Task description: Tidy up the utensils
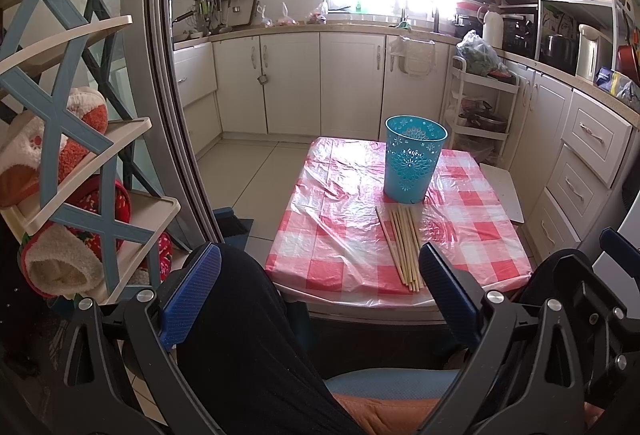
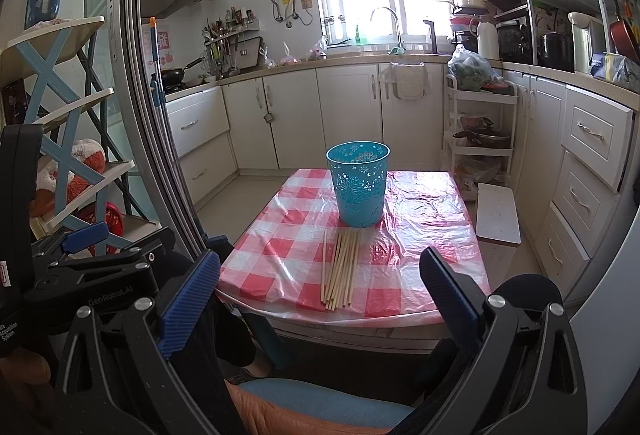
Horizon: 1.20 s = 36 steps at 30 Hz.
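A bunch of thin wooden chopsticks (image 1: 402, 249) (image 2: 340, 267) lies flat, just in front of the blue cup (image 1: 414, 159) (image 2: 357, 183), which stands upright with holes in its sides

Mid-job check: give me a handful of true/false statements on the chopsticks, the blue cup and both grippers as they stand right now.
1. The chopsticks lie flat on the checked tablecloth. True.
2. The blue cup is tipped on its side. False: it stands upright.
3. Some chopsticks already stand in the cup. False: none show above its rim; all seen lie in front of it.
4. The left gripper is open and holds nothing. True.
5. The right gripper is clamped on a chopstick. False: it is open, short of the table.
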Motion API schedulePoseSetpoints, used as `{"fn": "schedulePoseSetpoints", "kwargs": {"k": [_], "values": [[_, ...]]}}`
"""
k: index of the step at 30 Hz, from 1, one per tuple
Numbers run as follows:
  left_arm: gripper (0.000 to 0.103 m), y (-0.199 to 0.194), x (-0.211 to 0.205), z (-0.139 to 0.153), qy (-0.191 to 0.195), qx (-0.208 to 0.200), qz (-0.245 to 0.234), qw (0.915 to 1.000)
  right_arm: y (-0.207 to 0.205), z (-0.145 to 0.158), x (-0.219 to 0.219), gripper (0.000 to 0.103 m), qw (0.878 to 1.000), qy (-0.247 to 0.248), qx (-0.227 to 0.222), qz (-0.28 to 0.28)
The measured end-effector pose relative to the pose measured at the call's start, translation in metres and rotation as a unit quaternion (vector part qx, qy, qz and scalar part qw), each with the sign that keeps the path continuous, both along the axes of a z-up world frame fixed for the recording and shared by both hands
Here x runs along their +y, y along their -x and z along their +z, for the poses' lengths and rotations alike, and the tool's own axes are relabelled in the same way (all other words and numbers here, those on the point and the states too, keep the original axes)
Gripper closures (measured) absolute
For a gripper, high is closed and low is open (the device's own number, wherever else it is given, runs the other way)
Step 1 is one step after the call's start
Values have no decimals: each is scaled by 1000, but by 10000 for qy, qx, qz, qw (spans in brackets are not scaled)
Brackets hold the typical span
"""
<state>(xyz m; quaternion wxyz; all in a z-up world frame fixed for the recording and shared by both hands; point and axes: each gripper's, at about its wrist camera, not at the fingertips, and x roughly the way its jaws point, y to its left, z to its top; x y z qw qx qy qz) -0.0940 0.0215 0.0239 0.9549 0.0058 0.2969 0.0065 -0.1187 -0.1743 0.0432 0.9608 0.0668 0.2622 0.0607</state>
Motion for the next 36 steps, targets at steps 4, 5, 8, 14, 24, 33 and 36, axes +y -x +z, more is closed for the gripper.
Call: {"fn": "schedulePoseSetpoints", "kwargs": {"k": [4,5,8,14,24,33,36], "values": [[8,0,0,0,-5,-4,0,10000,0,0,0,7,10000,1,-1,-1],[8,0,-1,0,-3,-3,1,10000,0,0,0,7,10000,-2,-1,-4],[8,0,0,0,-3,-2,0,10000,0,0,0,7,10000,1,-3,-3],[8,0,0,0,-3,-1,0,10000,0,-1,0,7,10000,-2,0,1],[8,1,0,-1,-1,12,0,10000,0,-1,1,7,10000,0,6,0],[8,2,-3,-3,-2,16,2,10000,0,-1,1,7,10000,-5,21,-2],[8,2,-3,-3,-1,18,2,10000,0,-1,1,7,10000,-4,17,-3]]}}
